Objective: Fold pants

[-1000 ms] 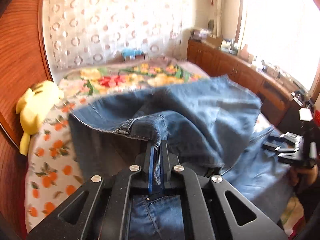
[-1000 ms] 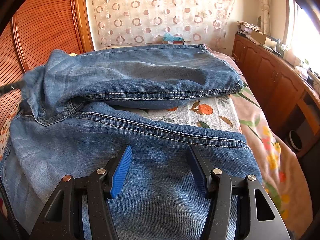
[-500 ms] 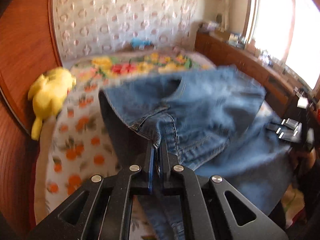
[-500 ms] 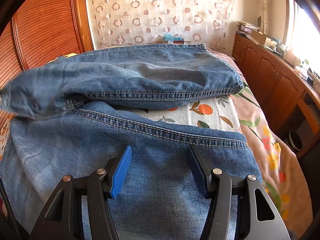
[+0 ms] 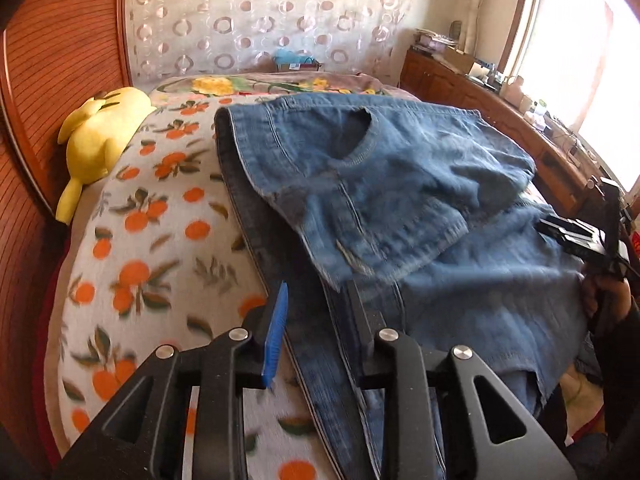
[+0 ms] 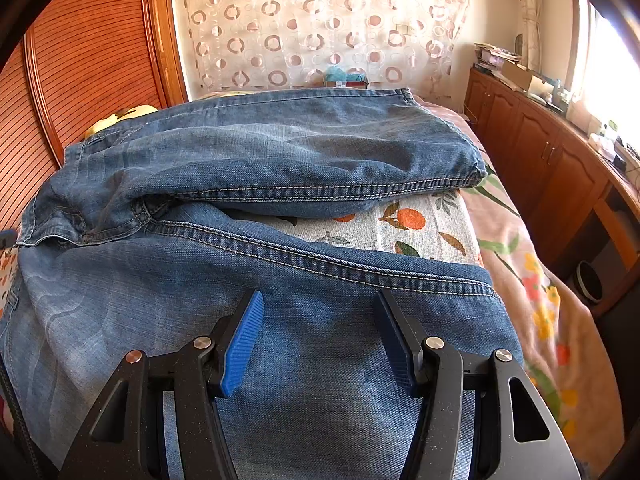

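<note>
Left gripper [image 5: 316, 312] is opening its jaws above the near edge of the blue jeans [image 5: 384, 184], with denim lying in the gap but neither blue pad pressing on it. Right gripper [image 6: 320, 336] hangs with its jaws fairly wide over the nearer leg, nothing between them, while the jeans lie spread on the orange-print blanket [image 5: 160, 216] of the bed, the waist part flopped over onto the rest and the 2 legs apart with a strip of blanket showing between them.
</note>
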Demonstrator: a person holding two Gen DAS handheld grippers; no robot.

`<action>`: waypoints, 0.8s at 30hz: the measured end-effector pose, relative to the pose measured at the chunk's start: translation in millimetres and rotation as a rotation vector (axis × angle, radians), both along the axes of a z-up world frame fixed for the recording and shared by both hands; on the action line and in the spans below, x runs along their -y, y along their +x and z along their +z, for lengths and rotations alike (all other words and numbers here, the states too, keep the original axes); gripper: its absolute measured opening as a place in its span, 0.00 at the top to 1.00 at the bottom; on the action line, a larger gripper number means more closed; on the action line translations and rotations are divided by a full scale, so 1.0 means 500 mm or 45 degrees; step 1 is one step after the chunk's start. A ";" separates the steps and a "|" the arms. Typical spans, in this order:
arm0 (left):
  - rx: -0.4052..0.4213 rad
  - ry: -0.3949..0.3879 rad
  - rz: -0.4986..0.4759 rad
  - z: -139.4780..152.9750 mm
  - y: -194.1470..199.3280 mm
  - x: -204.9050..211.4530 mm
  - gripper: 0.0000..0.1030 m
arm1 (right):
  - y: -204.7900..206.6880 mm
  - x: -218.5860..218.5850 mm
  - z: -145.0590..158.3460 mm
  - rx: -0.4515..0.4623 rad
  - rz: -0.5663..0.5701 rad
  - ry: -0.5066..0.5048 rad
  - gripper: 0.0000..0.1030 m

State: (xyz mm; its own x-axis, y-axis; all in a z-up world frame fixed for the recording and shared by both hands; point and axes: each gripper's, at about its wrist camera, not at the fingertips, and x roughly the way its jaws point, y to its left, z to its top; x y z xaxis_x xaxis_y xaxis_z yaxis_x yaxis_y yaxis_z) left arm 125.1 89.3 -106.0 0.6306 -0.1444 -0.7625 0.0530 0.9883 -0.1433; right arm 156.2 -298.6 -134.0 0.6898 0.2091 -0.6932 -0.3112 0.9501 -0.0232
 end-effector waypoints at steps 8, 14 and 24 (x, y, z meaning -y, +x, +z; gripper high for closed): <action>-0.025 -0.030 -0.061 -0.027 -0.080 0.054 0.73 | -0.001 0.000 -0.001 0.000 0.000 0.000 0.42; -0.033 0.072 -0.062 -0.052 -0.083 0.085 0.72 | -0.001 0.000 -0.001 0.000 0.000 0.000 0.42; 0.002 0.169 -0.093 -0.055 -0.097 0.103 0.87 | -0.002 0.000 -0.001 0.000 0.000 0.002 0.42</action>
